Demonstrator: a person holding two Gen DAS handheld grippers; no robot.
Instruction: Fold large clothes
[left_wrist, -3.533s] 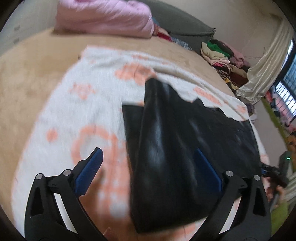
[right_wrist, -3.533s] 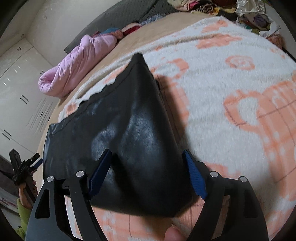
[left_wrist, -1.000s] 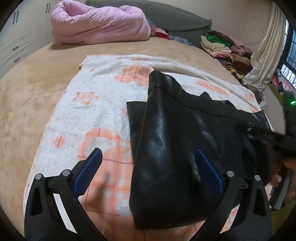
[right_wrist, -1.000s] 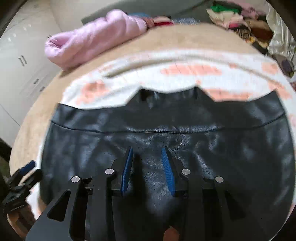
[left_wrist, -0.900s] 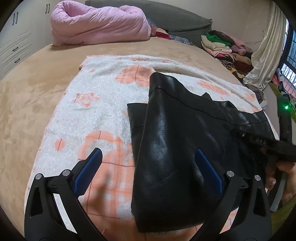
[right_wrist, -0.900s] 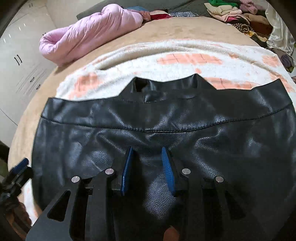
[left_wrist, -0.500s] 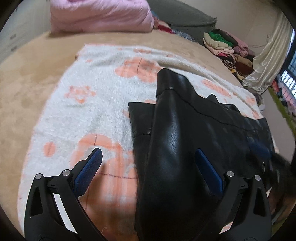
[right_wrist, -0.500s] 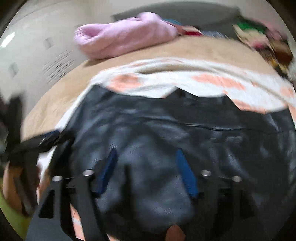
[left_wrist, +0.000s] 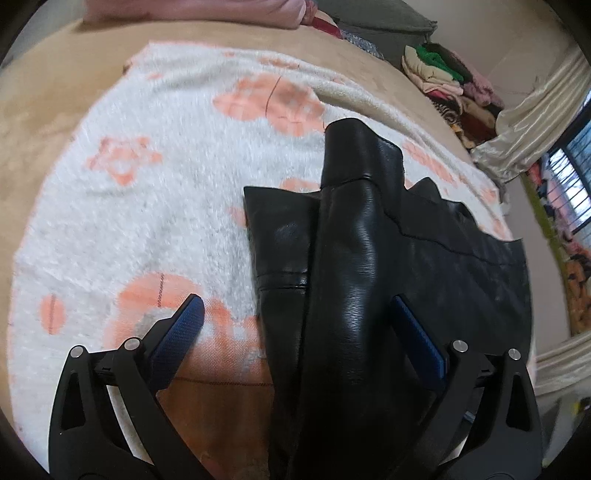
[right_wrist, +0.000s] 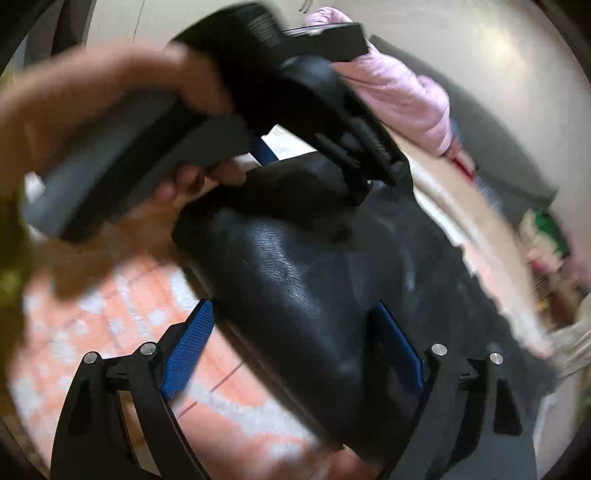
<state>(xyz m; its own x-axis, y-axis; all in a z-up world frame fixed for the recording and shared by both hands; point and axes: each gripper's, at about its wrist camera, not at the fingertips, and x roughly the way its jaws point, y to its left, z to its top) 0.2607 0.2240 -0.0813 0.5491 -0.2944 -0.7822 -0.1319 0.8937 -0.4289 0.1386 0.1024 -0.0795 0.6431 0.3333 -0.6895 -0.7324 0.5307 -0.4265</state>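
Left wrist view. The fleecy blanket (left_wrist: 155, 206), white with orange flower prints, is spread over the tan bed (left_wrist: 44, 110) as a working surface; it fills the frame from 9 o'clock to 12 o'clock. The black leather garment (left_wrist: 354, 280) lies on it from centre to 3 o'clock, its near sleeve or side panel already turned over the body so that a raised ridge runs from 12 o'clock toward 6 o'clock. The left tool (left_wrist: 299, 332) hangs above this ridge with its blue pads spread wide, one over the blanket at 8 o'clock, the other over the leather at 4 o'clock; neither presses on anything. This placement probably serves to pinch the folded edge for the next turn. A stack of other clothes (left_wrist: 443, 81) waits at 1 o'clock.

Right wrist view. At 10 o'clock a hand (right_wrist: 85, 122) carries the left tool's body, close in front of this camera, so both tools work the same end of the garment. The right tool (right_wrist: 291, 343) has just been opening its jaws; they straddle the rounded fold of leather without clamping it. A pink quilt (right_wrist: 399, 92) lies at 1 o'clock, clear of the work.

Judgement: the fold is partly made; further folding remains.
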